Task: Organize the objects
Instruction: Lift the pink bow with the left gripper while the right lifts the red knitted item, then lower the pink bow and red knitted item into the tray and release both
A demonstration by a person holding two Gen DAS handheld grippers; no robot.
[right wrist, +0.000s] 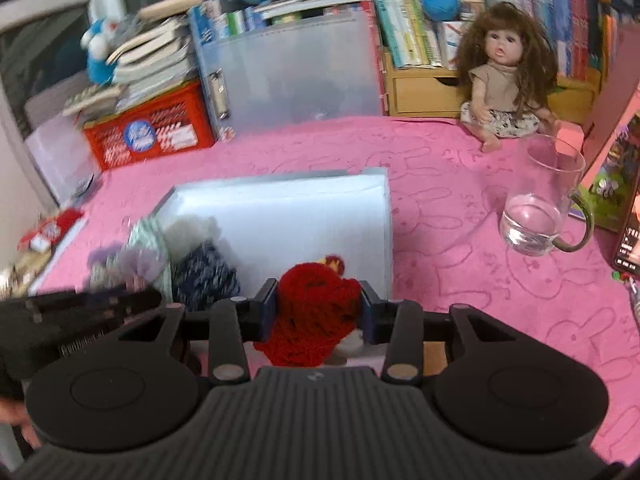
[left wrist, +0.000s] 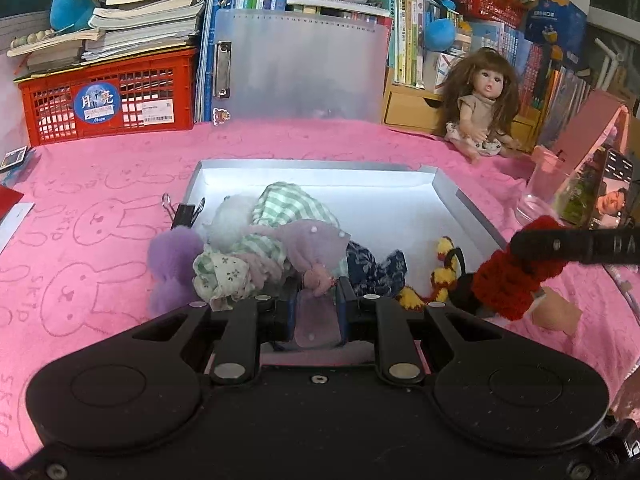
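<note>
The left gripper is pinching a lilac garment at the tray's near edge; the right gripper is squeezing a red knit beside it. Both look light, soft and floppy, best gripped by a bunched fold. Clothes are crowding the tray's left side; a glass and doll are standing well apart on the bench.
</note>
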